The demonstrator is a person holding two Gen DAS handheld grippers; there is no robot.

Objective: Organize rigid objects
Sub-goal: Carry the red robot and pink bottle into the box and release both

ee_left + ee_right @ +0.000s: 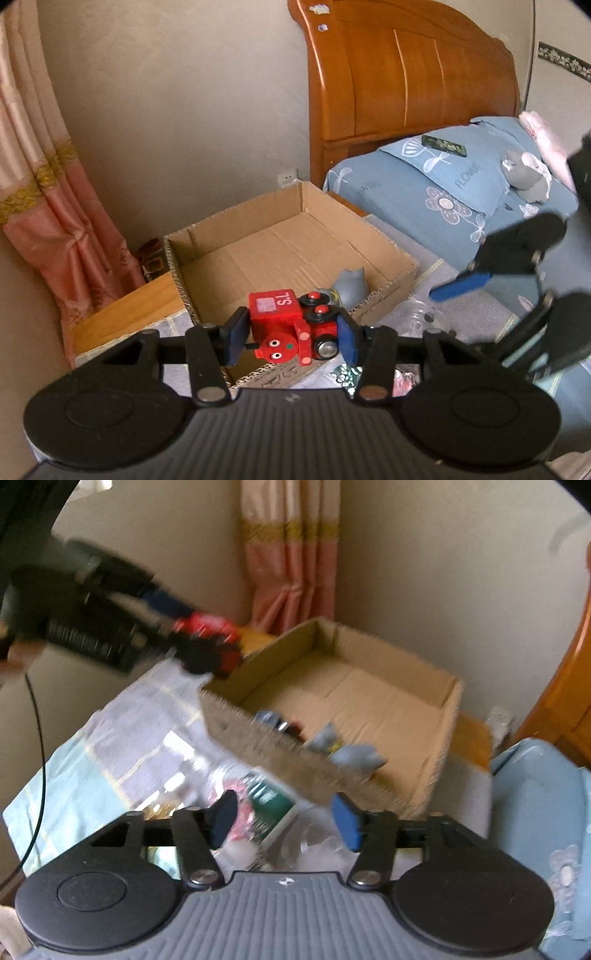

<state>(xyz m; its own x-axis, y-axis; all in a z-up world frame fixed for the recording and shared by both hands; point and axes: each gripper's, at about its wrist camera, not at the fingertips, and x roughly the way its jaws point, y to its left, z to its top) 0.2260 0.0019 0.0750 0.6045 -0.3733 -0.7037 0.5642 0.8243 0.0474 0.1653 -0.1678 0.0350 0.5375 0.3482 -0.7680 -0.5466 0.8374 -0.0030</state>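
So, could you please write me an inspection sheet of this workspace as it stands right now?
Surface: pale checked cloth over the table, cluttered at the near side.
Job's things: red wooden toy train held above the near rim of the open brown cardboard box; grey figurine lies inside the box.
Clutter: clear plastic packaging and a green-printed packet on the cloth beside the box.
Grippers: left claw shut on the train; right claw open, nothing between its pads.
Cables: thin black cable hanging at the table's edge.
Surroundings: pink curtain, orange wooden headboard, blue floral bedding.
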